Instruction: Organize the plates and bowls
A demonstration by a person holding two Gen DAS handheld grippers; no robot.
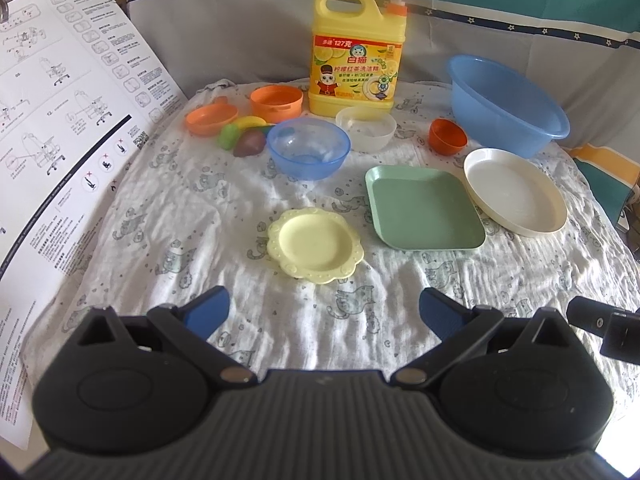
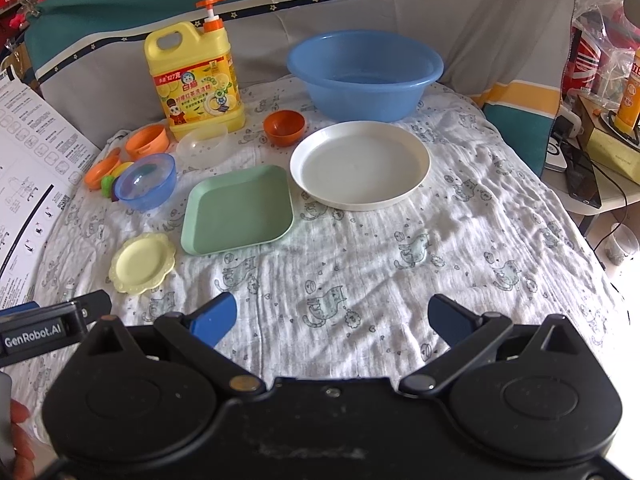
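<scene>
Both hand-held grippers, left (image 1: 324, 312) and right (image 2: 332, 320), spread wide and empty above the cat-print cloth (image 2: 460, 240). Landmark: green square plate (image 1: 424, 210). Just right of it, white round plate (image 1: 516, 192); near its front left, yellow scalloped plate (image 1: 315, 245); behind it, blue transparent bowl (image 1: 308, 152), clear bowl (image 1: 366, 128), orange bowl (image 1: 448, 136), blue basin (image 1: 508, 104), detergent jug (image 1: 356, 56).

Cloth-covered table (image 2: 400, 264) layout, near to far: scalloped plate (image 2: 142, 263) front-left, square plate (image 2: 238, 210) just behind-right of it, round plate (image 2: 360, 165) right of that. Behind: small bowl (image 2: 147, 181) at left, clear bowl (image 2: 203, 145) and cup (image 2: 284, 127) mid, basin (image 2: 365, 74) back-right, detergent jug (image 2: 196, 80) back-left. Toy fruit (image 1: 244, 136) sits left of small bowl. Paper sheet (image 1: 60, 140) on far left.
</scene>
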